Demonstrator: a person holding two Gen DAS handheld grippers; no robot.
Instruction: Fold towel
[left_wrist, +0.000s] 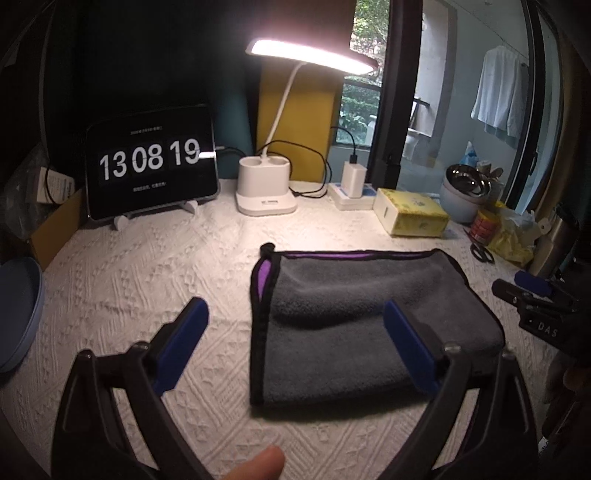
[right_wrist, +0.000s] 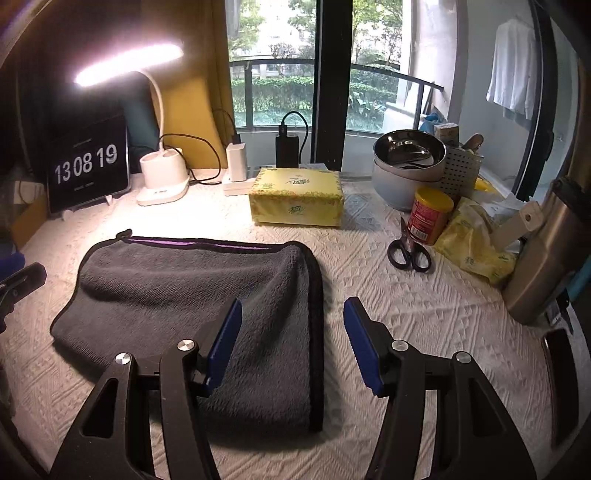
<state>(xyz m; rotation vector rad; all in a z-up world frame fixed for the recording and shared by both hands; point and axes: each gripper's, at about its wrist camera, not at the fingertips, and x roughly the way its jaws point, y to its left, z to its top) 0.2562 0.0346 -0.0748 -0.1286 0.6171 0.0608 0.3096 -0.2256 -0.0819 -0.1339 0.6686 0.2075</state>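
Note:
A grey towel (left_wrist: 354, 325) with black trim and a purple underside lies folded on the white textured tablecloth (left_wrist: 147, 280). It also shows in the right wrist view (right_wrist: 192, 295). My left gripper (left_wrist: 295, 328) is open and empty, held over the towel's left edge. My right gripper (right_wrist: 291, 325) is open and empty, held over the towel's right edge. The right gripper also shows at the right edge of the left wrist view (left_wrist: 532, 291).
At the back stand a tablet clock (left_wrist: 151, 162), a white desk lamp (left_wrist: 266, 184), a charger (left_wrist: 352, 181) and a yellow tissue box (right_wrist: 297, 195). On the right are scissors (right_wrist: 408, 247), a red can (right_wrist: 430, 214), steel bowls (right_wrist: 408, 155) and a metal flask (right_wrist: 543, 251). A blue plate (left_wrist: 18, 314) sits at the left.

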